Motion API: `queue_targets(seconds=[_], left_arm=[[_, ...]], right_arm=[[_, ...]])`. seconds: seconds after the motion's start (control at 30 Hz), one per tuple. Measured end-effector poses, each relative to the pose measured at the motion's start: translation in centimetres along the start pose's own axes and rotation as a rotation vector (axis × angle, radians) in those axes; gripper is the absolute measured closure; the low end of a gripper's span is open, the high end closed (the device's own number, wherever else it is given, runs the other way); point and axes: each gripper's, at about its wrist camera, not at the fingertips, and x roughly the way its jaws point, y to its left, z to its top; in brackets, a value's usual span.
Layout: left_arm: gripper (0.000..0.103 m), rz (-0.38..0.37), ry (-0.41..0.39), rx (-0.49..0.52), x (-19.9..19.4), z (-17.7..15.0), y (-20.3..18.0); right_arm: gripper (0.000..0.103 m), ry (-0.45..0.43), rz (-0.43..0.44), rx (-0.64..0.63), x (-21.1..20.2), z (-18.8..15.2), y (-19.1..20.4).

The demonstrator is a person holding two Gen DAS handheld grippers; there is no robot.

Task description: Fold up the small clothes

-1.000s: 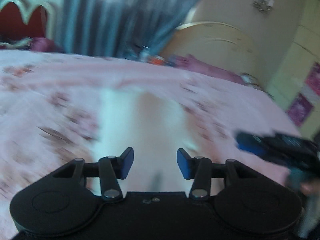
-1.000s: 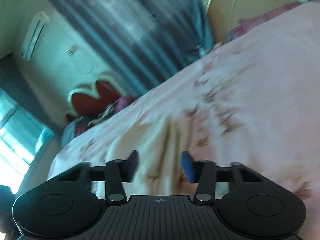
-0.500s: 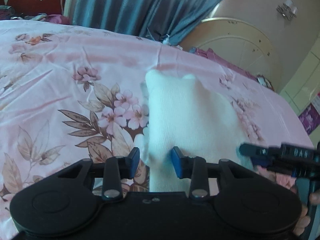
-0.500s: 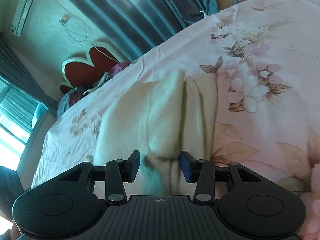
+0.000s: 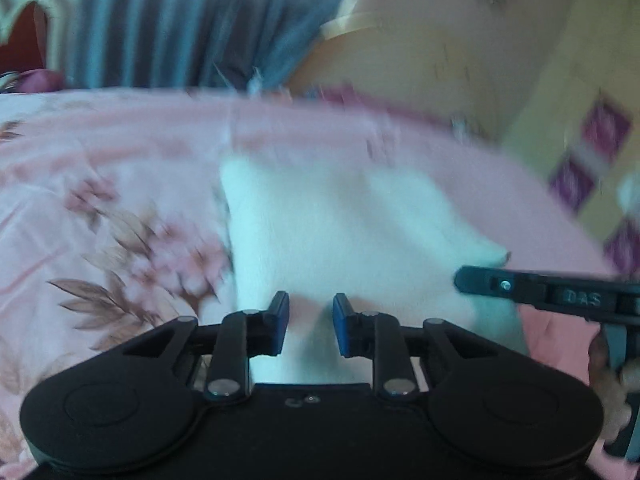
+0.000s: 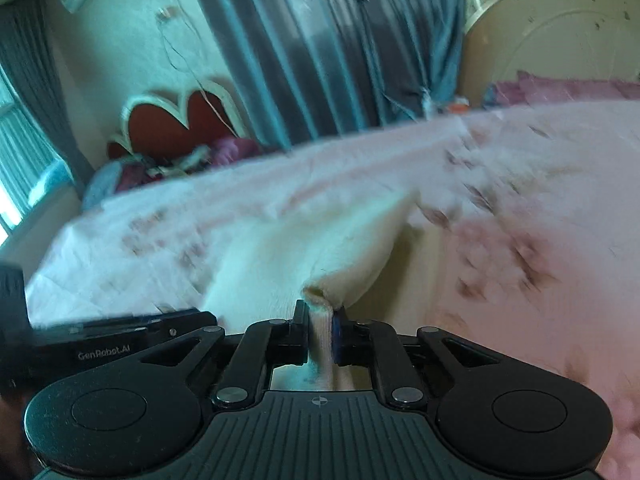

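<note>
So far little of the folding looks done: the pink floral bedspread stretches out ahead of both claws, and on it the small white garment lies mostly flat, reaching forward from the near edge where both claws work. The right claw is clenching on a bunched bit of that near edge, cloth puckered between its pads and lifting slightly. The left claw is closing too, with white fabric between its blue pads, though a gap shows and they do not seem to press yet. Judging by this, gripping is nearly complete; carrying the edge forward over the rest, and any further folds, remain.
</note>
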Motion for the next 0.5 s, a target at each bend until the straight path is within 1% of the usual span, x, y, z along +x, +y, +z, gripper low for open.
queue_targets(seconds=[0.03,0.07,0.1,0.2,0.27,0.3,0.4,0.5], left_arm=[[0.079,0.004,-0.001,0.015,0.2,0.1,-0.4],[0.08,0.013,0.009,0.023,0.4,0.3,-0.6],[0.08,0.016,0.022,0.036,0.4,0.6,-0.8],[0.08,0.011,0.043,0.062,0.5,1.0,-0.6],[0.079,-0.01,0.032,0.054,0.3,1.1,-0.5],[0.077,-0.022,0.024,0.049,0.2,1.1,-0.5],[0.076,0.001,0.047,0.072,1.0,0.9,-0.9],[0.077,0.006,0.054,0.072,1.2,1.4,-1.2]], right_arm=[[0.093,0.042,0.007,0.05,1.2,-0.6,-1.1],[0.093,0.026,0.033,0.092,1.2,-0.9,-1.9],[0.093,0.02,0.037,0.101,1.0,-0.7,-1.9],[0.093,0.016,0.034,0.059,0.6,-0.5,-1.1],[0.094,-0.001,0.016,0.048,-0.1,-0.7,-0.8],[0.095,-0.013,0.014,0.054,-0.5,-0.7,-0.8],[0.095,0.019,-0.005,0.055,0.3,-1.1,-1.4],[0.095,0.033,0.009,0.077,0.3,-0.4,-2.1]])
